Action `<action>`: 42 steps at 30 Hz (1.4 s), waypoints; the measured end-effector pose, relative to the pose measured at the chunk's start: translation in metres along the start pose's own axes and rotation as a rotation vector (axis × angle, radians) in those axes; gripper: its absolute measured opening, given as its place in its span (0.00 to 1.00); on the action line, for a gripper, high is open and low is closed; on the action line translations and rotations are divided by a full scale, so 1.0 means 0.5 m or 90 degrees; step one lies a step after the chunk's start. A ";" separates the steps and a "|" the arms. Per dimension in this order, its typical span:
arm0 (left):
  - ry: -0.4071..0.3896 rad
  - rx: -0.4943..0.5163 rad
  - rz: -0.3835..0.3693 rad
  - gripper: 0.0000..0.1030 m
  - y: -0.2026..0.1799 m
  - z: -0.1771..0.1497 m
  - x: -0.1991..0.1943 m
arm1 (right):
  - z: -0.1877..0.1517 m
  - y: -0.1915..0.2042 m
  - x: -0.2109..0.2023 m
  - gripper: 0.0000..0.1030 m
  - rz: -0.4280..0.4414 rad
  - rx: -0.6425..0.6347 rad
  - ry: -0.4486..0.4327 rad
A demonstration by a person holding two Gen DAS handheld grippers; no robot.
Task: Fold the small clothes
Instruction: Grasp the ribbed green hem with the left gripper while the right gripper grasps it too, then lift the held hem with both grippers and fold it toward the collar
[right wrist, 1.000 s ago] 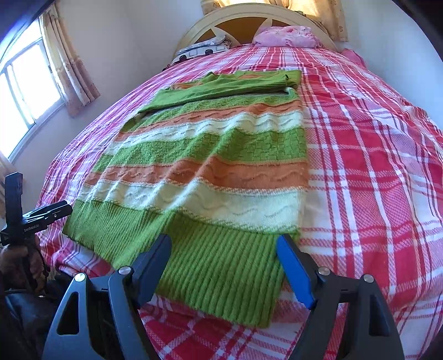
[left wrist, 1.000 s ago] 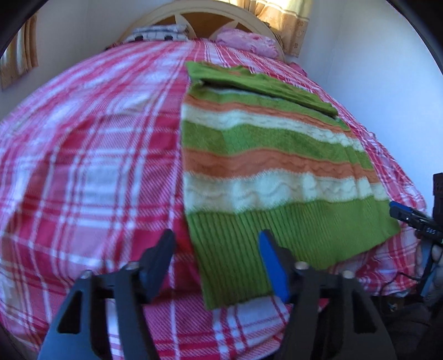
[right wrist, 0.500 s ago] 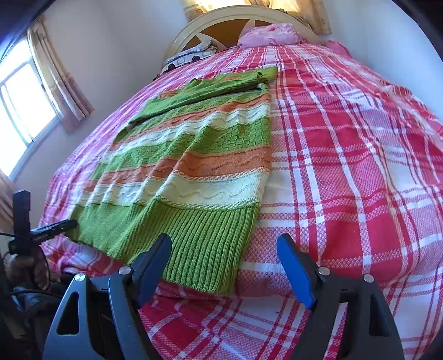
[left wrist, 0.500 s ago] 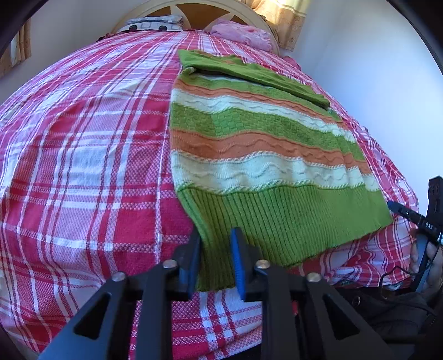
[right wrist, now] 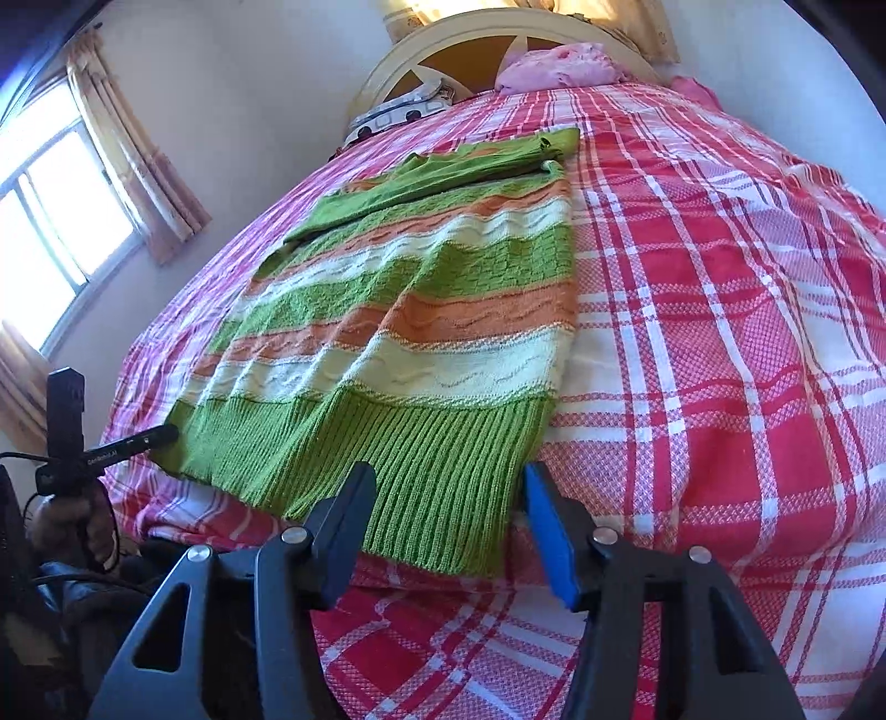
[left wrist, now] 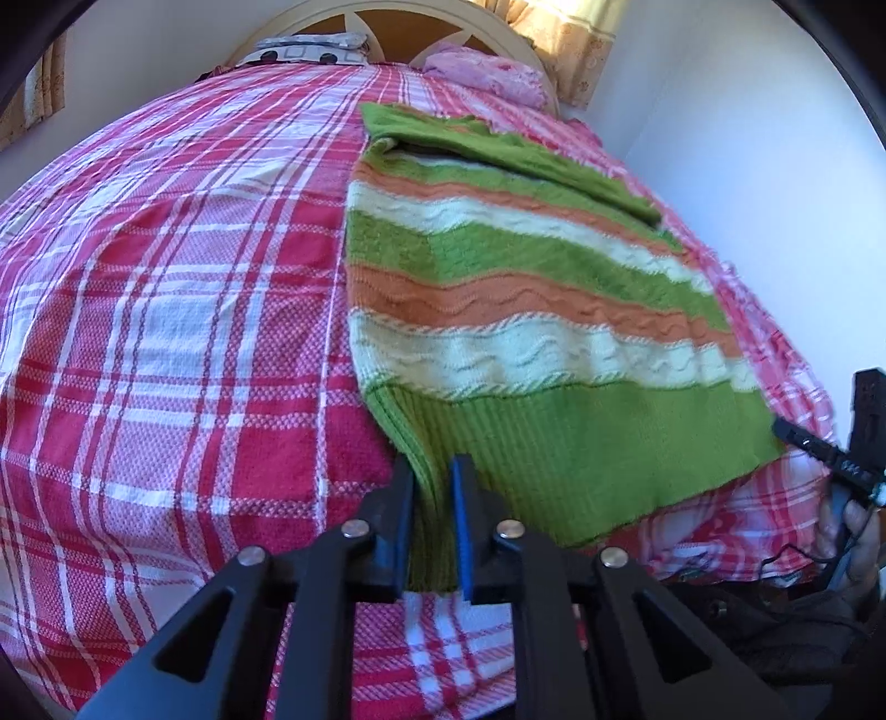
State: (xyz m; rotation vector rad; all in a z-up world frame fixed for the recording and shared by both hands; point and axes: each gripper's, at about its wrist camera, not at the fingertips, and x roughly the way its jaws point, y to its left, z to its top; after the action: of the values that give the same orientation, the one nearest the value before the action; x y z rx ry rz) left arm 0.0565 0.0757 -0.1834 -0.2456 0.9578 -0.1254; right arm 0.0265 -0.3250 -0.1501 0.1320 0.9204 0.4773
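Note:
A knitted sweater (left wrist: 515,310) with green, orange and cream stripes lies flat on the bed, its sleeves folded across the far end. It also shows in the right wrist view (right wrist: 421,310). My left gripper (left wrist: 432,526) is shut on the near left corner of the ribbed green hem, which is pinched between the jaws. My right gripper (right wrist: 448,526) is open, its jaws either side of the near right corner of the hem (right wrist: 443,498), just above it.
The bed has a red, pink and white plaid cover (left wrist: 166,332). Pillows (right wrist: 559,63) and a cream headboard (right wrist: 443,44) are at the far end. A white wall (left wrist: 747,166) runs along one side, a window (right wrist: 44,232) on the other.
My left gripper has closed on the left hem corner and raised it slightly. My right gripper has moved closer to the right hem corner, still open.

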 end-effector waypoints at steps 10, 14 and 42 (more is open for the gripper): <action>-0.044 -0.058 -0.127 0.04 0.035 0.018 -0.038 | 0.002 -0.018 -0.023 0.11 0.084 0.047 -0.046; -0.111 -0.046 -0.169 0.04 0.032 0.040 -0.096 | 0.018 -0.030 -0.085 0.09 0.137 0.072 -0.115; -0.205 -0.127 -0.266 0.04 0.074 0.207 -0.104 | 0.210 -0.032 -0.117 0.09 0.222 0.156 -0.217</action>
State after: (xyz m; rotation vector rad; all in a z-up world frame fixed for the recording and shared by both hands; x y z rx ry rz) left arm 0.1115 0.1382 -0.0951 -0.6303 0.5875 -0.3628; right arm 0.0852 -0.3557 -0.0485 0.5865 0.6170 0.6399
